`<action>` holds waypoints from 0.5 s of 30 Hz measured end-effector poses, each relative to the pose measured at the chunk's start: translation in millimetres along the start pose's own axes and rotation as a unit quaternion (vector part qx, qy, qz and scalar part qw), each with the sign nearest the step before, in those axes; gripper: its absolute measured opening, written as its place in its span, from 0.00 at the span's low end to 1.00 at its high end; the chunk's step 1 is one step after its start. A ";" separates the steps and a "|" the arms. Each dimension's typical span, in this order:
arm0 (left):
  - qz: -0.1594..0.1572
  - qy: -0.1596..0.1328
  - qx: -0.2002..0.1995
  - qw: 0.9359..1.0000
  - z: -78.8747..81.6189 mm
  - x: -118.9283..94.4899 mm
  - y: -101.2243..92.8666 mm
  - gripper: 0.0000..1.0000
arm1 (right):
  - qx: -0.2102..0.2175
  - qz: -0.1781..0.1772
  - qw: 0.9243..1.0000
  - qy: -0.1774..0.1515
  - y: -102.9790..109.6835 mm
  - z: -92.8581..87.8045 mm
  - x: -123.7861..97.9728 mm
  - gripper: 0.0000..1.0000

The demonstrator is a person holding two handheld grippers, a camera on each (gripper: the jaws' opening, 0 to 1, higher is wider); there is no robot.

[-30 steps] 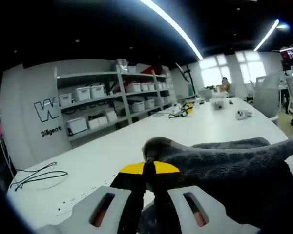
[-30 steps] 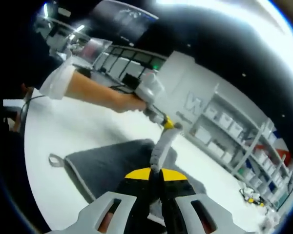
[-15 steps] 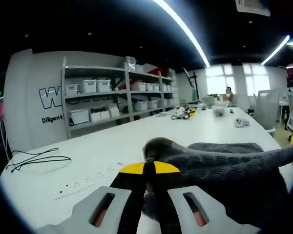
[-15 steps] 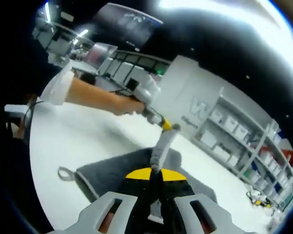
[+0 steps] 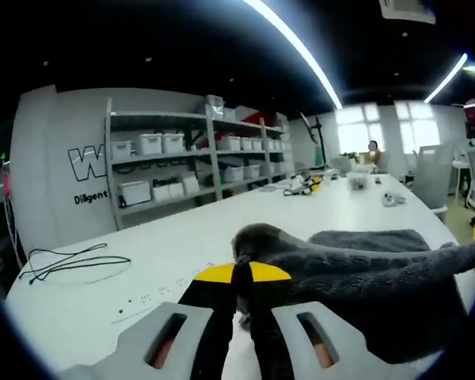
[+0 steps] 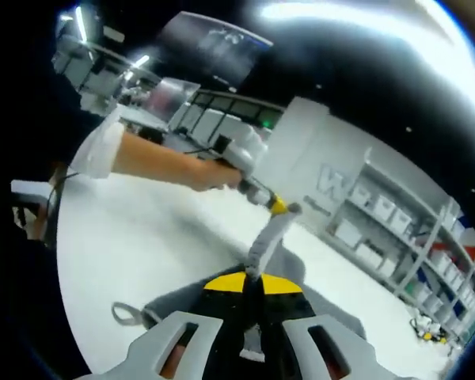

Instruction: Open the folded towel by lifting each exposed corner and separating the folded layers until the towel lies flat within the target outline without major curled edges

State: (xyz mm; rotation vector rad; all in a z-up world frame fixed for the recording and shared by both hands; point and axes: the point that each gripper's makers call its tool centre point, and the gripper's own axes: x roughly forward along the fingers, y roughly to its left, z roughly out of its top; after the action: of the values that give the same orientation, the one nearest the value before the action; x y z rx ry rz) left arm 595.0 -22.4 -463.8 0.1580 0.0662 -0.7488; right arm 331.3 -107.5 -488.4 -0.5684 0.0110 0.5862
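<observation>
A dark grey towel hangs stretched in the air above a long white table. My left gripper is shut on one corner of it, with a tuft of cloth bunched above the yellow jaw tips. In the right gripper view my right gripper is shut on another corner, and a taut strip of towel runs up to the left gripper, held by a person's hand. The towel's lower part sags below, with a hanging loop at its edge.
Black cables lie on the table at left. Grey shelving with white bins lines the far wall. Small objects sit far down the table, and chairs stand at its right side.
Both views have shifted slightly as the hands moved. The towel has risen off the table, with less of it spread below the right gripper than before.
</observation>
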 end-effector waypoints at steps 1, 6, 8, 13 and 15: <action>0.001 0.001 0.001 1.000 1.2 -2.3 3.0 0.04 | -0.001 0.005 1.000 -0.001 5.0 3.8 3.2 0.00; 0.006 -0.002 0.000 1.000 5.4 -8.6 15.4 0.04 | -0.004 0.021 1.000 -0.007 17.3 17.3 13.8 0.00; 0.008 -0.003 -0.002 1.000 5.4 -12.0 18.5 0.04 | -0.001 0.027 1.000 -0.008 20.4 20.0 17.1 0.00; 0.008 -0.001 -0.019 1.000 4.7 -18.4 28.8 0.04 | 0.011 0.036 0.999 -0.014 25.0 23.9 23.0 0.00; 0.005 0.001 -0.033 0.999 3.8 -20.9 32.6 0.04 | 0.011 0.038 0.999 -0.018 28.4 26.1 25.7 0.00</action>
State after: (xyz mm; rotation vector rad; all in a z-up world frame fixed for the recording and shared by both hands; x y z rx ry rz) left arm 602.0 14.6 -453.7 0.0972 0.0919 -0.7362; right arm 334.1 -61.3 -484.8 -0.5377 0.0058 0.6695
